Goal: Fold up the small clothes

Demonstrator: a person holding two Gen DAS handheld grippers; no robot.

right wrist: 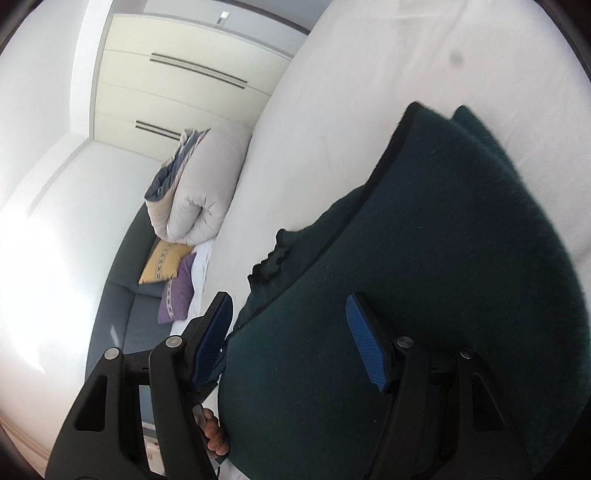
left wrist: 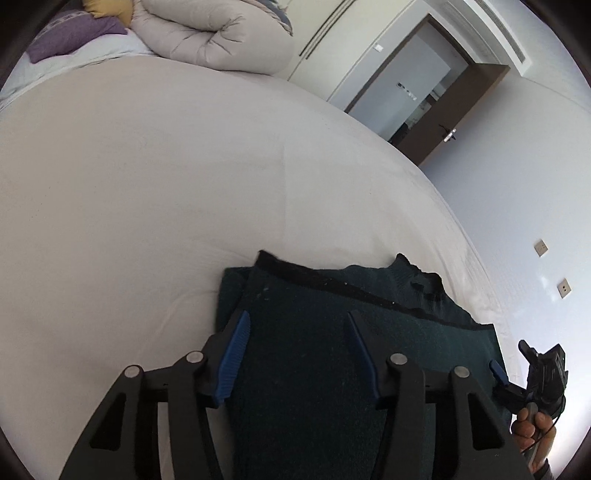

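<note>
A dark green knitted sweater (left wrist: pixel 314 332) lies folded on the white bed sheet (left wrist: pixel 147 184), its black-edged hem across the top and its collar at the far right. My left gripper (left wrist: pixel 299 325) is open just above the sweater's near part, holding nothing. The right gripper (left wrist: pixel 517 369) shows at the sweater's right edge in the left wrist view. In the right wrist view the sweater (right wrist: pixel 424 277) fills the lower right. My right gripper (right wrist: pixel 288 317) is open over its edge, the left finger off the cloth.
A rolled beige duvet (left wrist: pixel 210 33) and purple and yellow cushions (left wrist: pixel 74 33) lie at the head of the bed. A dark wooden door (left wrist: pixel 461 110) stands open beyond the bed. Wardrobe doors (right wrist: pixel 177 81) and a grey headboard (right wrist: pixel 122 295) show in the right wrist view.
</note>
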